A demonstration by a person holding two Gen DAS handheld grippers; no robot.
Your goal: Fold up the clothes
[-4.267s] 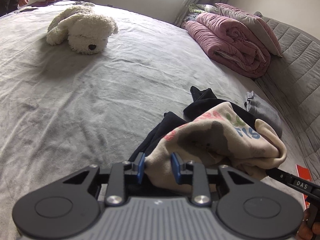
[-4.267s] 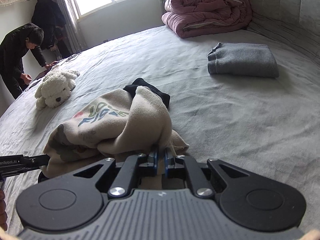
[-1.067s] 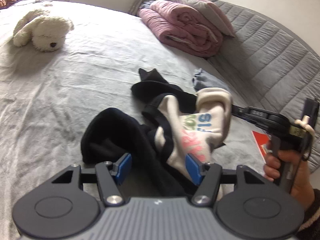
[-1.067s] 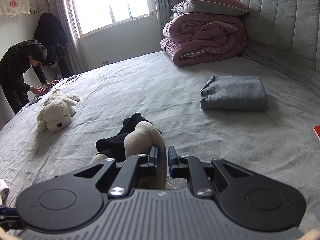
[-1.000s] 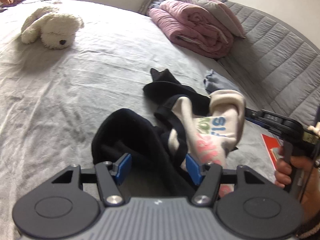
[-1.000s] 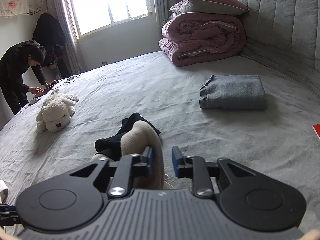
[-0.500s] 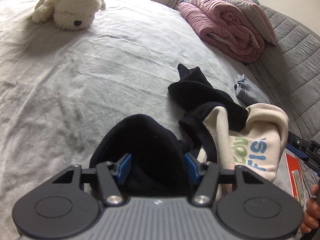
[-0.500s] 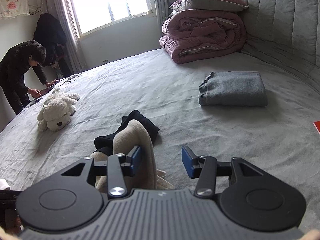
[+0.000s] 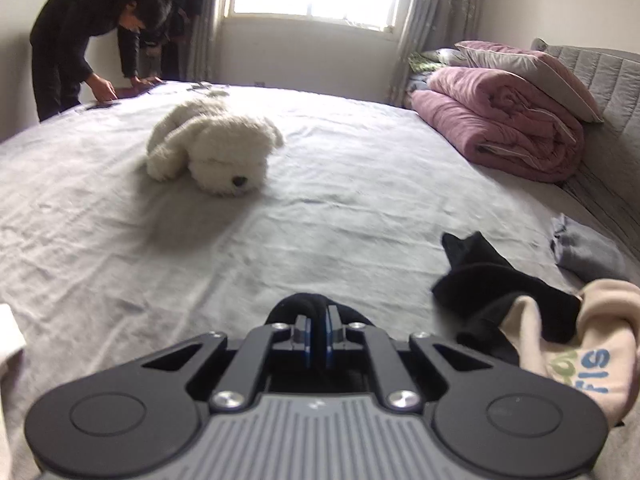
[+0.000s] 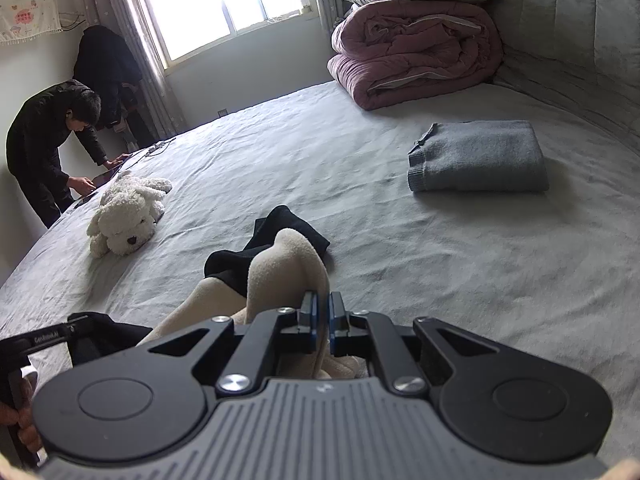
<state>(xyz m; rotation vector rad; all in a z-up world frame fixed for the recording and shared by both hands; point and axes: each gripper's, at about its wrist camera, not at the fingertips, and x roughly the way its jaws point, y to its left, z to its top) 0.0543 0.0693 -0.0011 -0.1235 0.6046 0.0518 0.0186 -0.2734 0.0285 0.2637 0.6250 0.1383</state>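
Cream fleece sweatshirt with black sleeves and coloured print [image 9: 576,344], crumpled on the grey bed sheet [image 9: 320,216]. Unfolded; one black fold bunched up [image 9: 308,304], one cream fold raised [image 10: 288,272].

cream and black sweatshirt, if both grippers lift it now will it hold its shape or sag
Probably sags: the sweatshirt already lies bunched and draped between the left gripper, shut on its black part, and the right gripper, shut on a cream fold. Its thick, fleecy look suggests some weight. The fabric seems unlikely to slip from shut jaws.

the sweatshirt [image 10: 280,272] is looking like soft, matt cream fleece. the bed [image 9: 360,184] sheet is showing as wrinkled grey cloth, the plush dog [image 9: 212,152] as shaggy white pile.
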